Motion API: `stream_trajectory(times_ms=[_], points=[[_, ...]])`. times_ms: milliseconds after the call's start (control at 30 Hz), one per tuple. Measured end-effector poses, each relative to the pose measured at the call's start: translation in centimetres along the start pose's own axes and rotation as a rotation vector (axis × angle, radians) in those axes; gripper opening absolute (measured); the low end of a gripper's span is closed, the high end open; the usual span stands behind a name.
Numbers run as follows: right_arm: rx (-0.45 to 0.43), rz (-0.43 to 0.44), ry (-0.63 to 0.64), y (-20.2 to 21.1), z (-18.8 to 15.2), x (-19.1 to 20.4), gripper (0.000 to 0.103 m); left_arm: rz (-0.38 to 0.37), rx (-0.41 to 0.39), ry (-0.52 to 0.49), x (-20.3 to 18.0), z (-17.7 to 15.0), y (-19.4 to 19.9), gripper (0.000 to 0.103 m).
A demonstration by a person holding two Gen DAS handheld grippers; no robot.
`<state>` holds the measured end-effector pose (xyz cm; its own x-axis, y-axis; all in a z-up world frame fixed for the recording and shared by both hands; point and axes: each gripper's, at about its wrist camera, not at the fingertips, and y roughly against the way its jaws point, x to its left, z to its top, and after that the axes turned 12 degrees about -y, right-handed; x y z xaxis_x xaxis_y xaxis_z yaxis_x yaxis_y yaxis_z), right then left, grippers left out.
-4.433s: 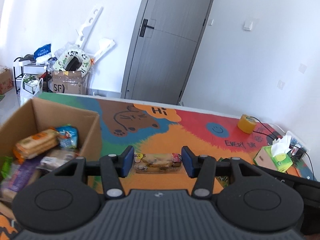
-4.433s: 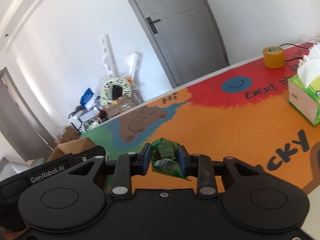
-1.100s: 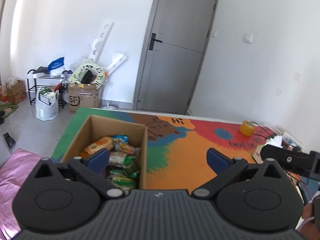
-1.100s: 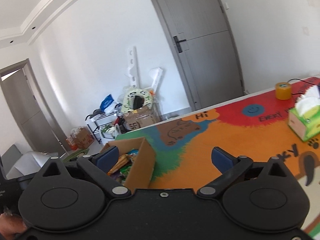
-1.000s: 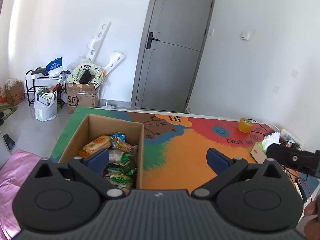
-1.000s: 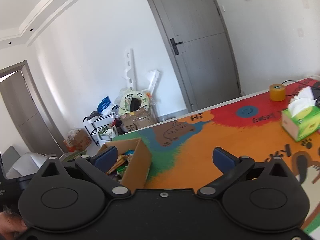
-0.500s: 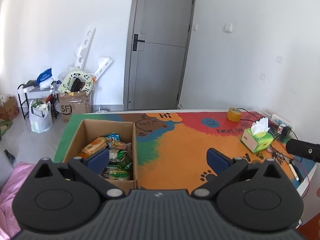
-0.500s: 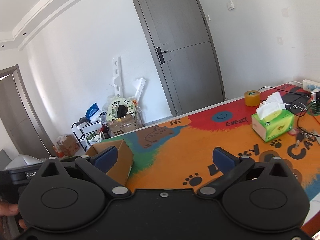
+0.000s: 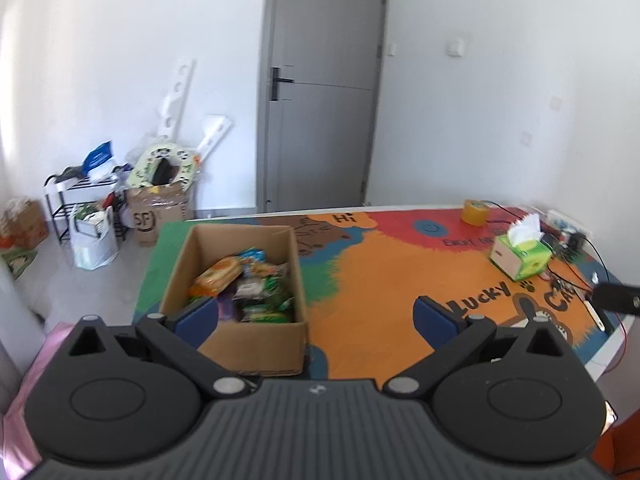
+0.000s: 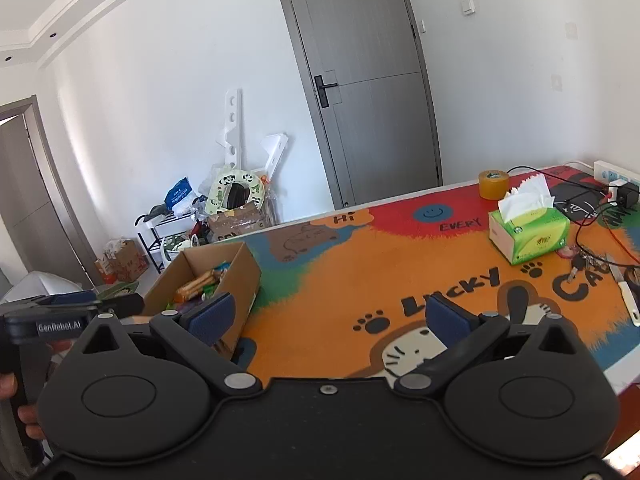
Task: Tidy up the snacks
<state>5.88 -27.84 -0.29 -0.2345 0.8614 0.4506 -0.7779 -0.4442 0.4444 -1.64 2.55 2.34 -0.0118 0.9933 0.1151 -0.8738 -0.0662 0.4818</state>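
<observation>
Nearest the lenses, the left gripper (image 9: 316, 316) stood with its blue-padded fingers spread wide and nothing between them, and the right gripper (image 10: 328, 318) was the same, wide apart and empty. Both hung back from the near edge of the table (image 9: 384, 280), above its level. In the right wrist view the left tool's black handle showed at the left border, gripped by a hand (image 10: 24, 412) only partly visible.

Beyond the fingers lay the colourful cartoon mat, and its orange middle was open room, bare from the near edge to the far edge by the wall. The clutter kept to the right end: a green tissue box (image 10: 528, 236), keys (image 10: 580, 262) just beside it, a white pen-like item (image 10: 628, 300) near the right edge, tangled cables (image 10: 592, 216), a power strip (image 10: 616, 172) at the far corner, and a yellow tape roll (image 10: 493, 184) near the far edge.

At the left end stood the open cardboard box (image 9: 244, 344), its near wall close to the table's near edge. The snacks (image 9: 248, 284) lay heaped inside it: an orange packet toward the far left, green wrappers toward the right, others too jumbled to name.

Farther off, a grey door (image 9: 324, 92) stood closed, with a shoe rack (image 9: 76, 204) and boxes against the white wall.
</observation>
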Motion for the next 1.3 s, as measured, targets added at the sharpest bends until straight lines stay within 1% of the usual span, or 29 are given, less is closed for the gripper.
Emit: stream_trajectory(times_ms=[67, 133, 233, 467, 667, 867, 1300], points=[[0.027, 0.016, -0.002, 0.0, -0.4, 0.1, 0.103, 0.019, 0.006, 0.012, 0.5, -0.6, 0.4, 0.103], [0.033, 0.026, 0.020, -0.1, -0.7, 0.7, 0.103, 0.024, 0.017, 0.005, 0.8, -0.6, 0.6, 0.103], [0.049, 0.032, 0.031, -0.6, -1.1, 1.3, 0.103, 0.051, 0.008, 0.004, 1.2, -0.9, 0.8, 0.103], [0.089, 0.028, 0.034, -1.8, -1.7, 1.6, 0.103, 0.033, 0.029, 0.006, 1.8, -1.4, 0.3, 0.103], [0.085, 0.033, 0.037, -1.5, -1.8, 1.7, 0.103, 0.026, 0.054, -0.008, 1.3, -2.2, -0.2, 0.103], [0.083, 0.028, 0.031, -1.4, -1.8, 1.6, 0.103, 0.012, 0.062, -0.015, 1.2, -2.3, -0.3, 0.103], [0.074, 0.021, 0.035, -1.4, -1.7, 1.5, 0.103, 0.010, 0.069, -0.005, 1.3, -2.5, -0.7, 0.103]])
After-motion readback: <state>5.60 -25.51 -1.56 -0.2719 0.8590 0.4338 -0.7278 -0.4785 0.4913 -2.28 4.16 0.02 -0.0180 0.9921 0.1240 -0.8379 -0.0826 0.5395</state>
